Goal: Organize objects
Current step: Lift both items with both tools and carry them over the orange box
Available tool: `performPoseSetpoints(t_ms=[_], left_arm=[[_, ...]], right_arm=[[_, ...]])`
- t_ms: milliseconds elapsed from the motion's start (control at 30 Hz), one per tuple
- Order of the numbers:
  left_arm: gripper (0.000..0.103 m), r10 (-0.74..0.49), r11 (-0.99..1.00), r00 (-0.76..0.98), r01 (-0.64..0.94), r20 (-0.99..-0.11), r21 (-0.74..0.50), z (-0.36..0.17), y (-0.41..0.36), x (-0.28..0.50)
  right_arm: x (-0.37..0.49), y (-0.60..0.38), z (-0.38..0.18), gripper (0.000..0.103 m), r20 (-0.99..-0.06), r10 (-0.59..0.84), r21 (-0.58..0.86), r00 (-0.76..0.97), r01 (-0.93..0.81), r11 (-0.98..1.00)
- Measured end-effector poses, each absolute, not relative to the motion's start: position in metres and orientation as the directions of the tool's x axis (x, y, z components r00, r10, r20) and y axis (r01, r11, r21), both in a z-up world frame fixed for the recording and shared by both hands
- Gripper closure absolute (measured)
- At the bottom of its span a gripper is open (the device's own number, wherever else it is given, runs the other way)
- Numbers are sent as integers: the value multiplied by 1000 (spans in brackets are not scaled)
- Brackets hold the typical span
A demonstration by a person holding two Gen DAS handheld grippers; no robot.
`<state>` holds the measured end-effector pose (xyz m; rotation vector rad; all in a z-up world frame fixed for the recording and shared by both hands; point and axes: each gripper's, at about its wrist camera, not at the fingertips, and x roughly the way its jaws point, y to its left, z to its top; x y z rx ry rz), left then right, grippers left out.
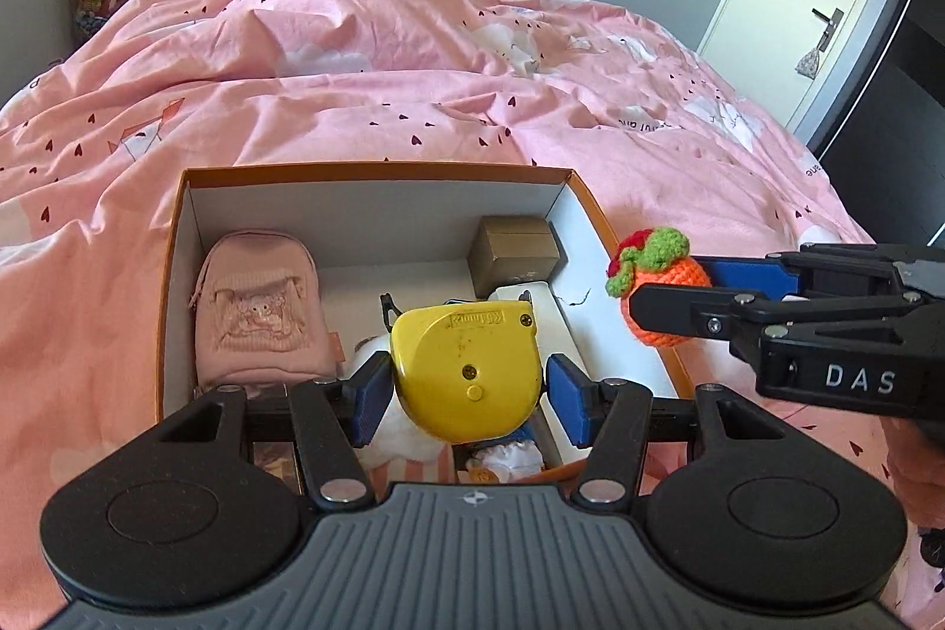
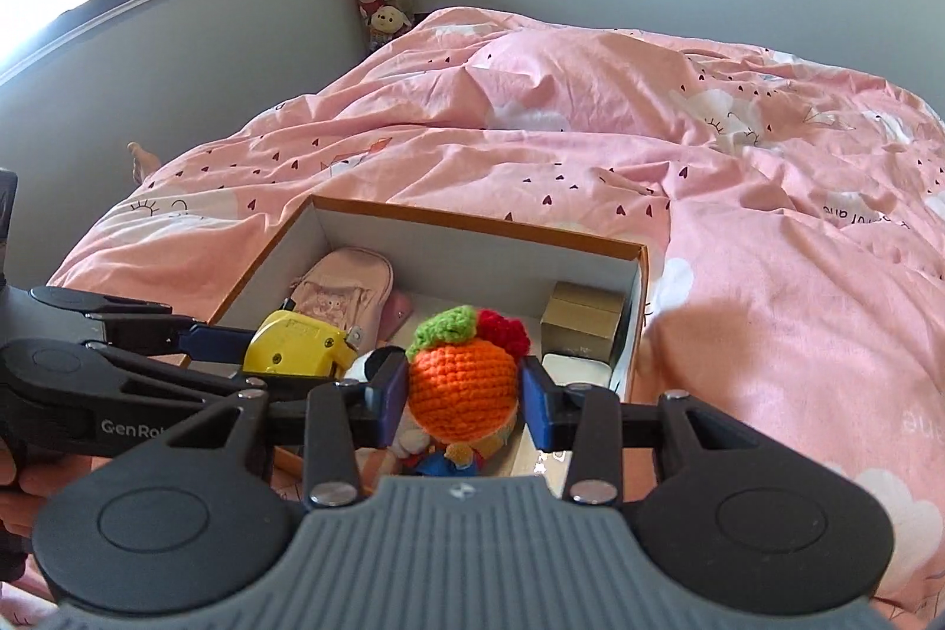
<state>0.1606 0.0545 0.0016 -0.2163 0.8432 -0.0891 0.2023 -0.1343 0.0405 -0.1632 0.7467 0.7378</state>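
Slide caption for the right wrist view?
Right gripper holds orange crocheted fruit over the open cardboard box.

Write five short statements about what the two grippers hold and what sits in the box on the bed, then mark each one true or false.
1. The left gripper holds a yellow tape measure. True.
2. The right gripper is empty. False: it is shut on an orange crochet toy.
3. A pink pouch lies inside the box. True.
4. The box stands on a wooden floor. False: it rests on the pink bedspread.
5. The small brown carton sits in a far corner of the box. True.
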Motion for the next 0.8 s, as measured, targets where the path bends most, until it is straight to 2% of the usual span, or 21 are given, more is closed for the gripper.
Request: performPoseSetpoints(t_ms=[267,500,800], left_arm=[[38,-140,990,631,74,-763,-121,-4,71,207],[38,-132,986,592,163,-795,-42,-21,70,245],[38,-81,962,479,267,-874,57,-61,67,288]], right_arm=[[260,-116,36,60,-684,597,261,420,-623,738],[315,-100,6,60,-713,611,390,344,-529,753],[356,-75,-41,60,-768,591,453,245,-445,773]])
